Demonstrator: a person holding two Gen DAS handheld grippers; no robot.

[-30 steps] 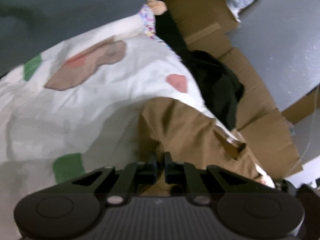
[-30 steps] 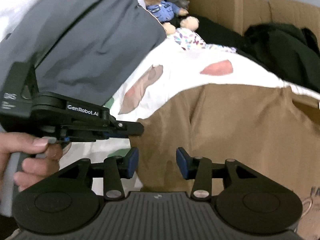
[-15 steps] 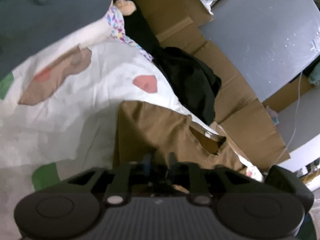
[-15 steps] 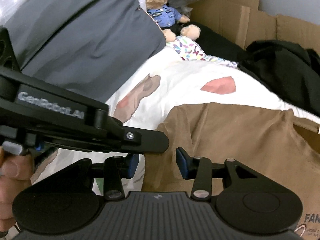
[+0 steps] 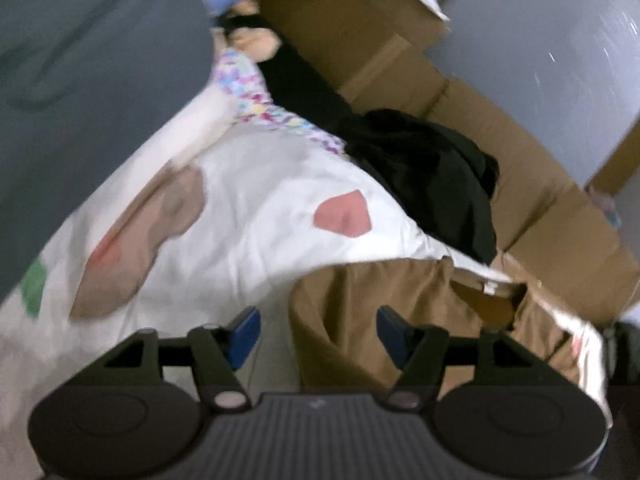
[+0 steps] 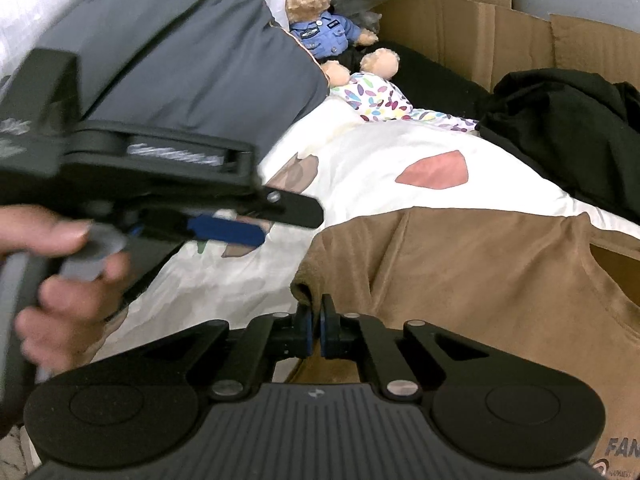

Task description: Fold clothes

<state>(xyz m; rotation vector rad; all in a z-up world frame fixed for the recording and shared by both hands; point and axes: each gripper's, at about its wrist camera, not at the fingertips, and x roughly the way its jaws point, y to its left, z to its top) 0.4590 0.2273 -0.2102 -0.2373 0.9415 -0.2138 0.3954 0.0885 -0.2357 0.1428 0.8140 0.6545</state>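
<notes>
Left gripper (image 5: 318, 330) jaws just opened, nothing between the pads, releasing the folded edge of the brown cotton T-shirt (image 5: 384, 316) lying just ahead on the white patterned bedsheet (image 5: 248, 208). Right gripper (image 6: 314, 330) jaws just closed, pinching the shirt's folded corner, likely to anchor it.

Bedroom in a home, patterned white bedsheet (image 6: 400, 148), teddy bear (image 6: 316, 20), flattened cardboard boxes (image 6: 520, 36), heaped clothes

One brown T-shirt (image 6: 460, 280) at the fingers. One black garment (image 6: 560, 128) beyond, to the right. One teddy bear (image 6: 320, 24) far ahead. One floral cloth (image 6: 380, 98) just before it. Two red patches, two green on the white bedsheet (image 5: 248, 208).
</notes>
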